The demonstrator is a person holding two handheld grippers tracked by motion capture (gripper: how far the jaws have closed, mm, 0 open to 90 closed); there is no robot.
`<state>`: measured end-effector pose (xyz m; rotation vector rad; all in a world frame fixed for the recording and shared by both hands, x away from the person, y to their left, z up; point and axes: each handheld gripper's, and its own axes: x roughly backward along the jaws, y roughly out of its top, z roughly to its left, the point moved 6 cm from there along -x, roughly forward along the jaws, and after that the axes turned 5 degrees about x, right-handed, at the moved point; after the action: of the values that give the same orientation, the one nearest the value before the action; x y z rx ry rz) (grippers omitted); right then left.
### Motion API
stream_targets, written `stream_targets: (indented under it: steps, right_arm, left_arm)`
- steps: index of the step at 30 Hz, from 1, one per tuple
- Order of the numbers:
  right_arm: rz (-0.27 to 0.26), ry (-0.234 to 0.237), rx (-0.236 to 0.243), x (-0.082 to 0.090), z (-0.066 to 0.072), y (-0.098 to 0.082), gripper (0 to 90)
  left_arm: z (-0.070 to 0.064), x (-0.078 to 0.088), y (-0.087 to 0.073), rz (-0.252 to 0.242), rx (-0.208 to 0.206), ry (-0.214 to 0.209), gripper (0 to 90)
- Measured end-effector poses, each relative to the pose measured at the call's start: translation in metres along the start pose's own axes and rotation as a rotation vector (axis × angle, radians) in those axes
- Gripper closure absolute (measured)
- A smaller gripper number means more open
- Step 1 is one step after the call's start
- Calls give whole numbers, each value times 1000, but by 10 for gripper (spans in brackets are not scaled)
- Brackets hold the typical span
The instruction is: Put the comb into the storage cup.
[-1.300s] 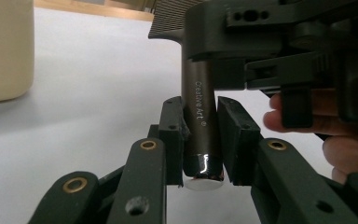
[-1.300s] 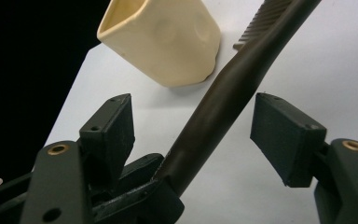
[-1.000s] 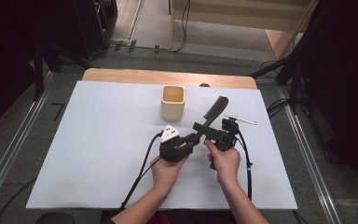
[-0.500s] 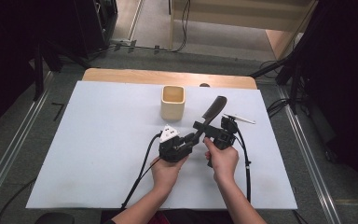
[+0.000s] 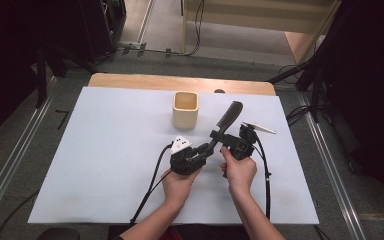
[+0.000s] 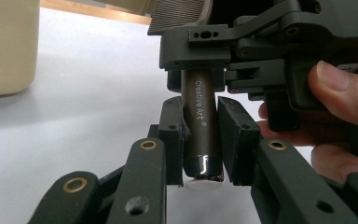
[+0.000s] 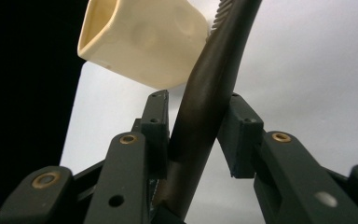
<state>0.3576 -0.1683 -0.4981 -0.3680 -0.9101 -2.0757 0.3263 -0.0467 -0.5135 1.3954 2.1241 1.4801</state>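
A dark brush [image 5: 228,117] with a long brown handle [image 6: 203,126] marked "Creative Art" is held up over the white table cover, its head pointing away to the upper right. My left gripper [image 5: 207,150] is shut on the handle's end [image 6: 200,140]. My right gripper [image 5: 219,136] comes in from the right and grips the handle just above it [image 6: 203,77]. Its jaws have just been closing, and the handle [image 7: 209,93] now sits slanted between the pads of my right gripper [image 7: 198,126]. A cream square cup [image 5: 185,110] stands upright behind and to the left of the brush.
A small white slender thing [image 5: 259,128] lies on the cover right of the grippers. The white cover [image 5: 105,150] lies on a wooden table whose far edge [image 5: 180,82] shows. Cables trail from both grippers toward the near edge. Dark floor and stands surround the table.
The right gripper's jaws have drawn in around the handle. Both hands, the brush and the cup kept their places.
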Motion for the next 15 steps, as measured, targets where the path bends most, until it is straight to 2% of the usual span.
stream_targets:
  steps: [12,15]
  right_arm:
    - [13,1,-8,1,-2,-1,661]
    - [14,11,-27,2,-2,0,667]
  left_arm:
    - [-1,-3,-3,10,8,-7,734]
    - [-1,-3,-3,9,9,-10,733]
